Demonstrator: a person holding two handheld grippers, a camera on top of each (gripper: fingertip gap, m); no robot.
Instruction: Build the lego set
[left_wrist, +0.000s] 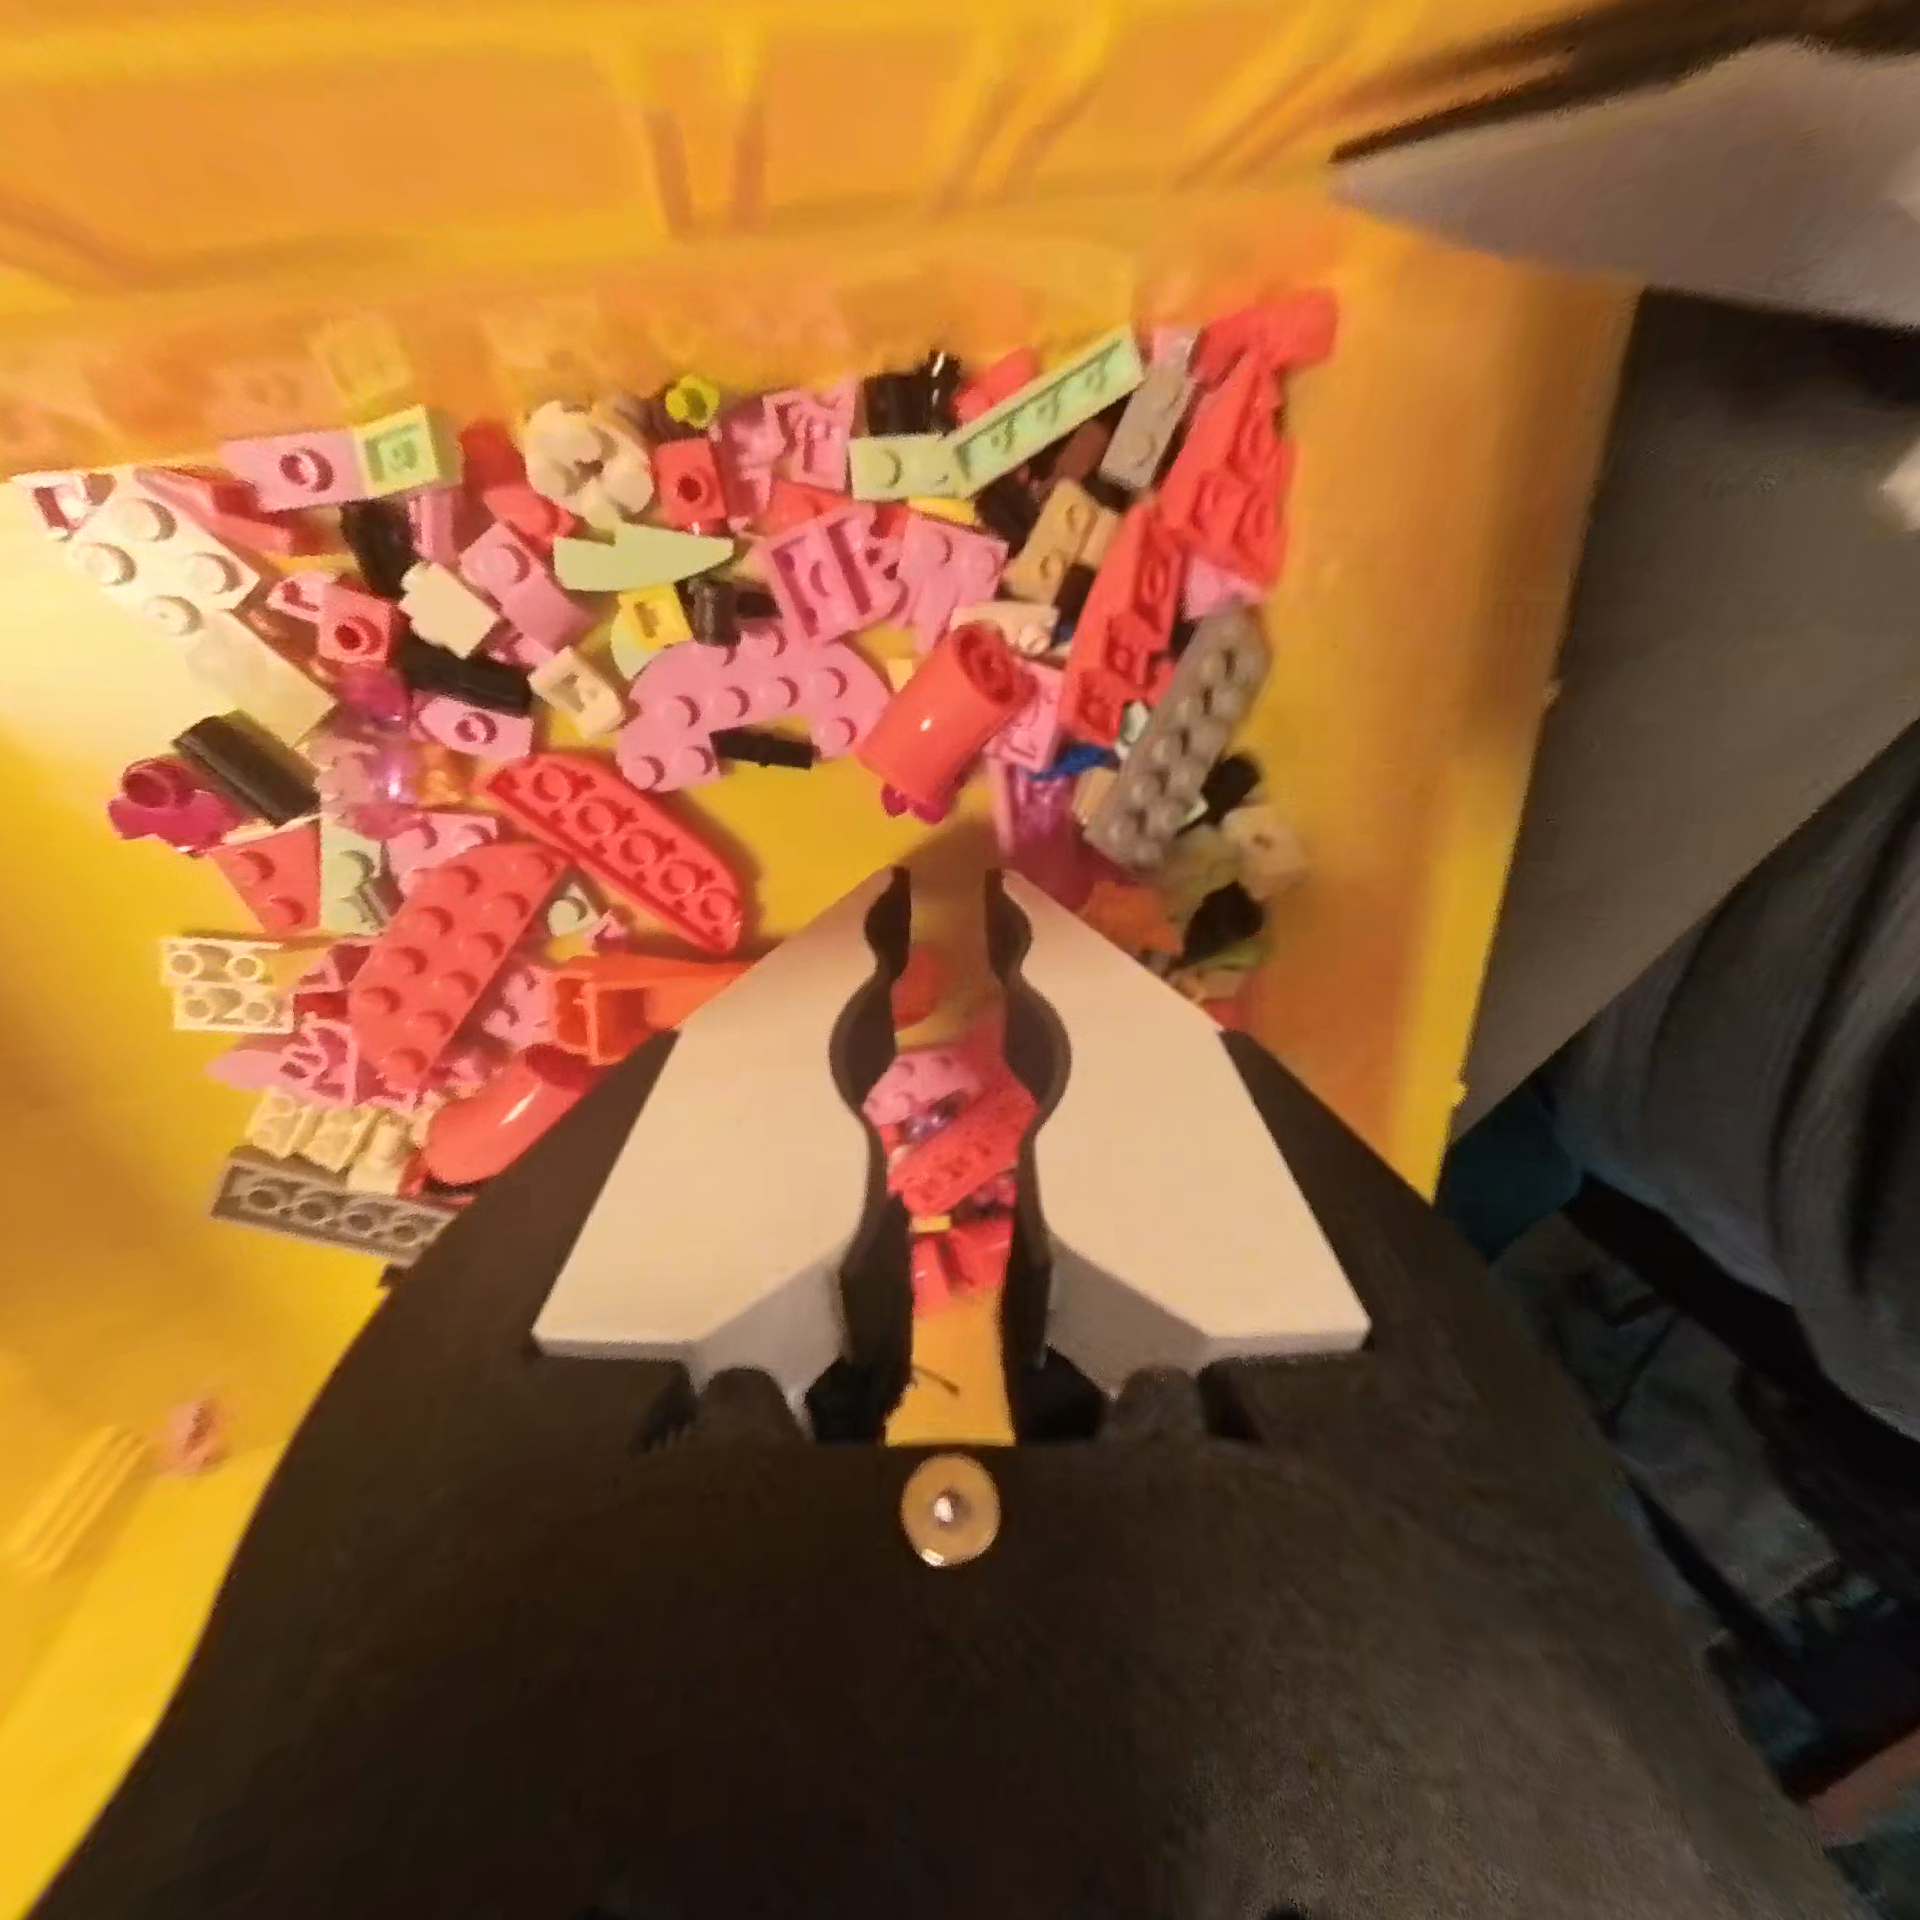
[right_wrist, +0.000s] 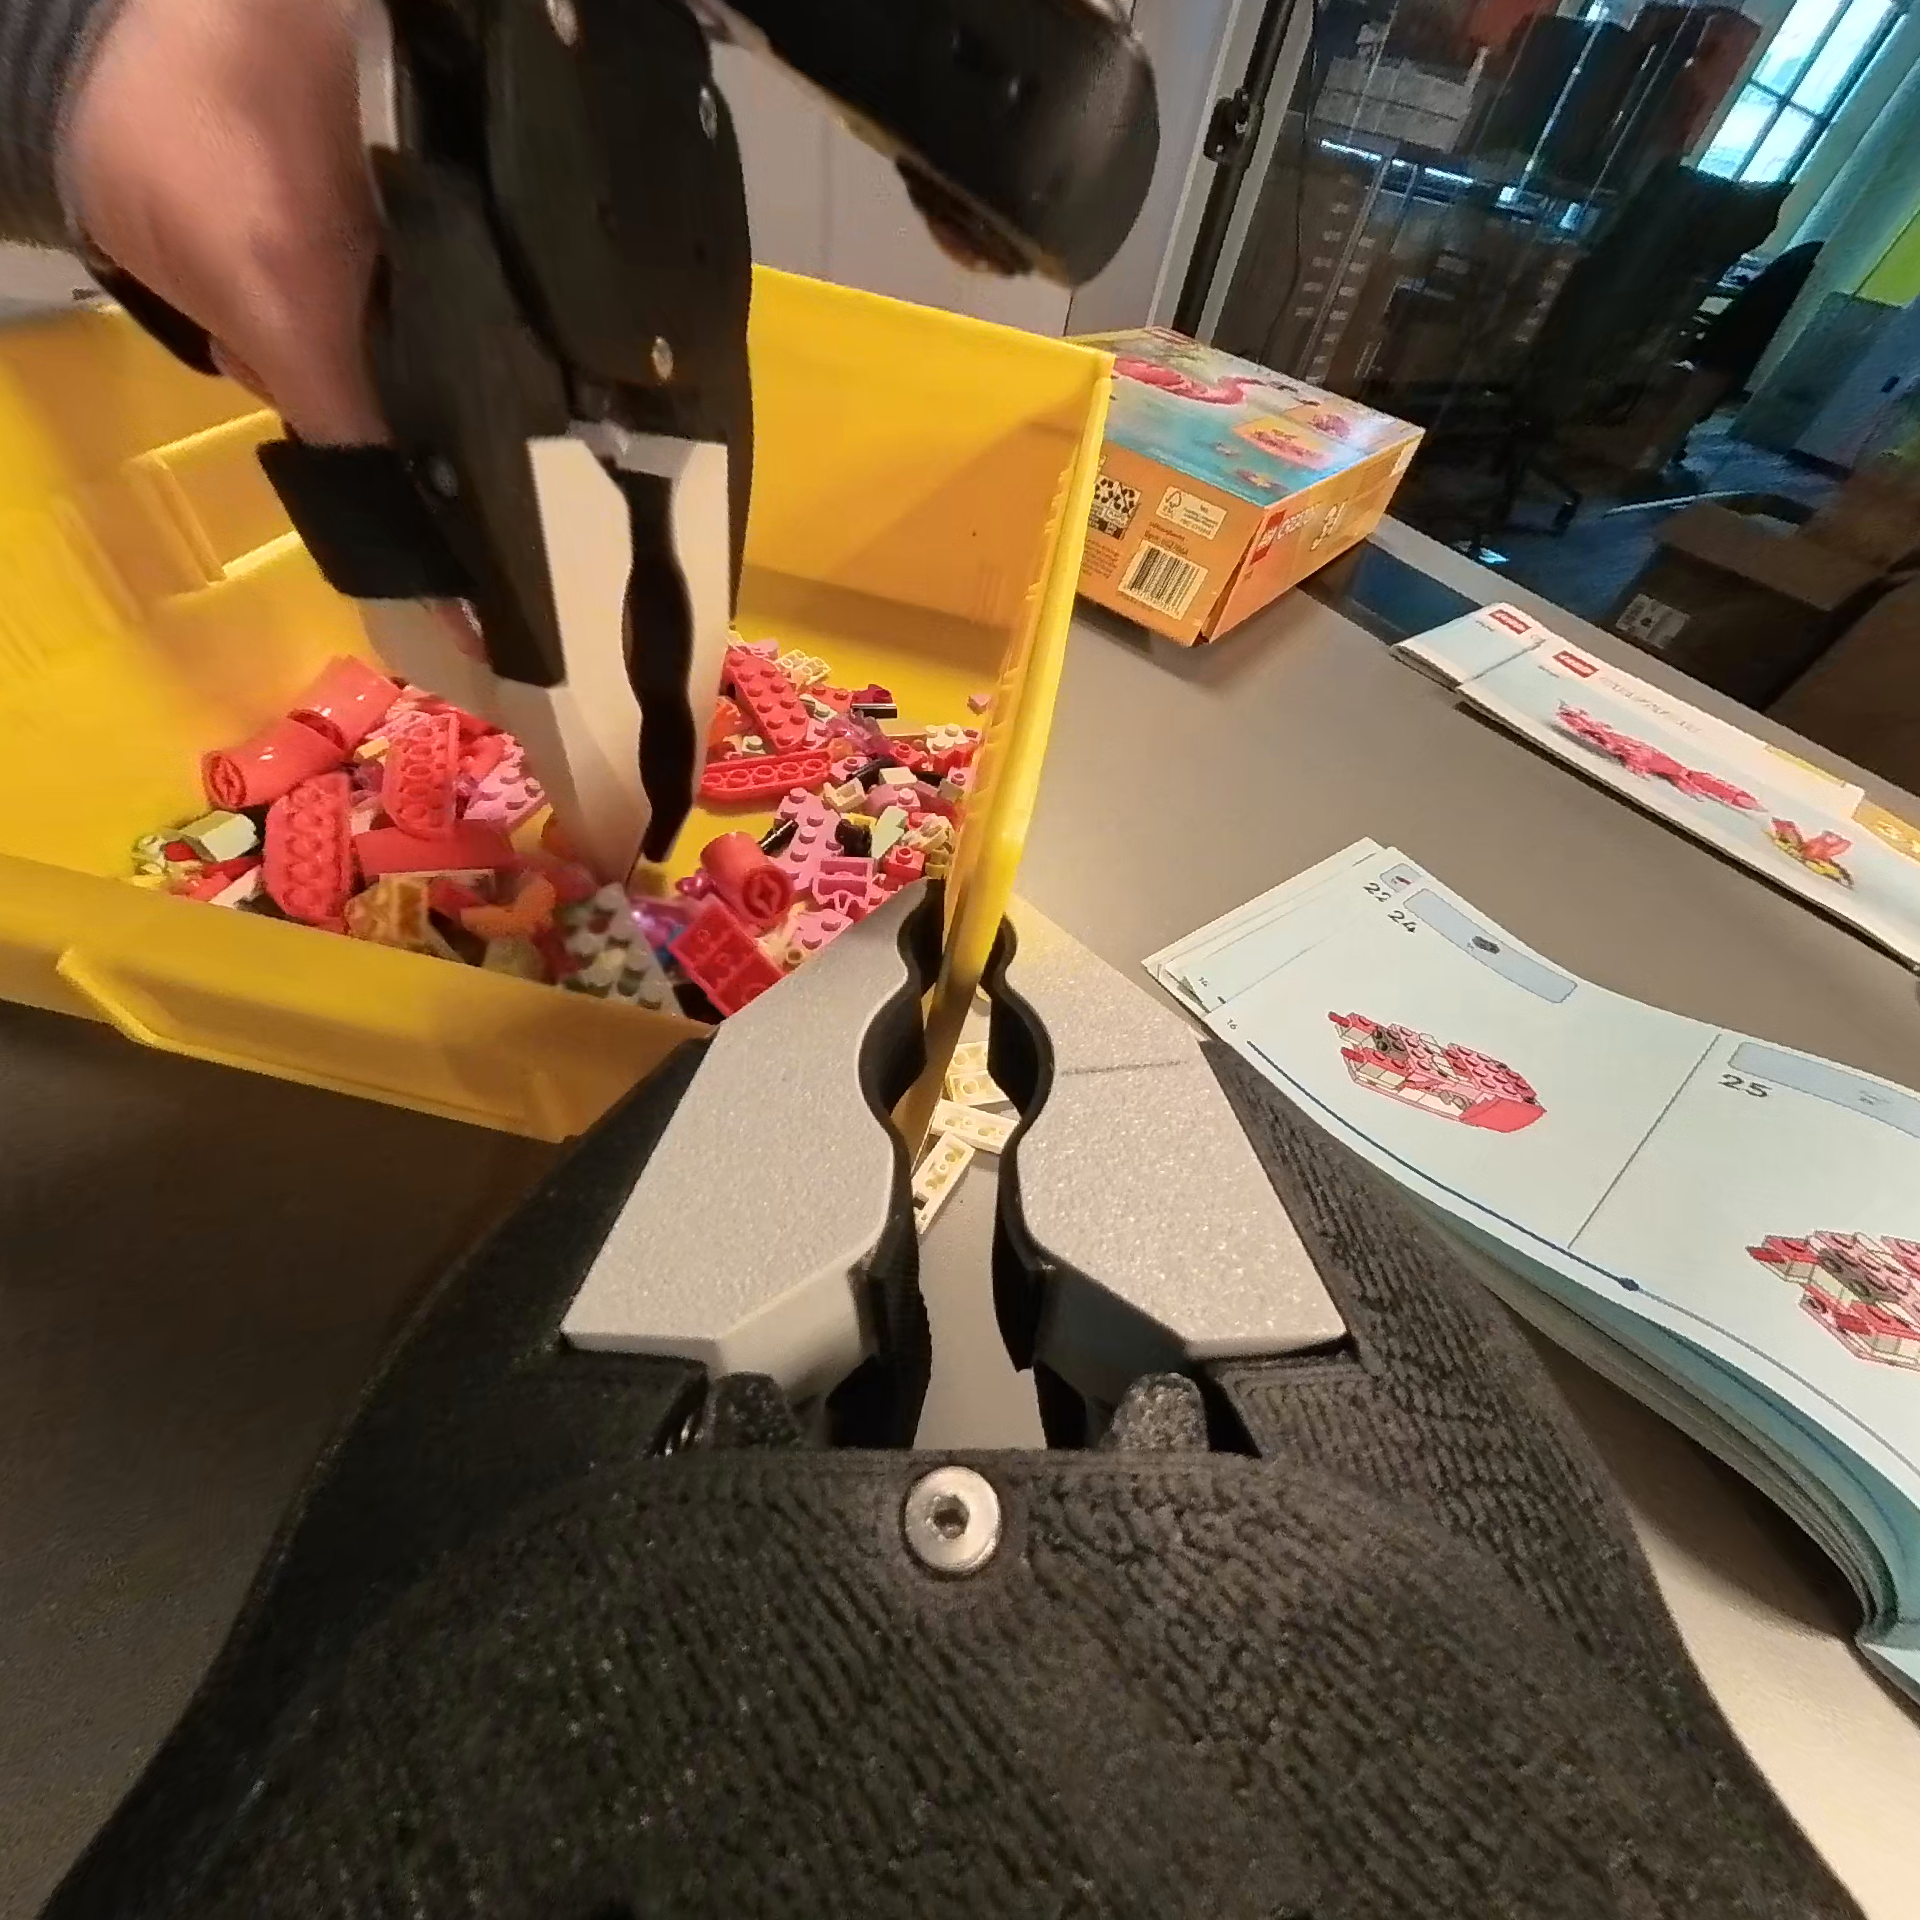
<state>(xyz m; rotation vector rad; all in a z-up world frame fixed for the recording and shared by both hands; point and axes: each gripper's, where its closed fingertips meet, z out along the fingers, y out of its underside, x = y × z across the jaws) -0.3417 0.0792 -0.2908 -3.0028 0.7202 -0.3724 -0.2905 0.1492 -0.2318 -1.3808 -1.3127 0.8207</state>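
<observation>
At the near right corner of the yellow bin (right_wrist: 894, 499) on the grey desk (right_wrist: 1247, 727), my right gripper (right_wrist: 956, 935) pinches the side wall. My left gripper (left_wrist: 956, 878) hangs inside over the loose bricks (left_wrist: 665, 644), jaws slightly parted, gripping nothing, beside a coral cylinder (left_wrist: 935, 707)

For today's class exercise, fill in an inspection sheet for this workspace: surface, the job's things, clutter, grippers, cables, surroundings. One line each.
Surface: grey table.
Job's things: yellow bin holding a heap of pink, red, white, grey and black toy bricks.
Clutter: open instruction booklet, second booklet, printed box, a few white bricks on the table beside the bin.
Grippers: left gripper slightly open, tips down in the bin among the bricks, nothing gripped; right gripper closed on the bin's side wall.
Cables: nothing seen.
Surroundings: glass partition, room beyond.
</observation>
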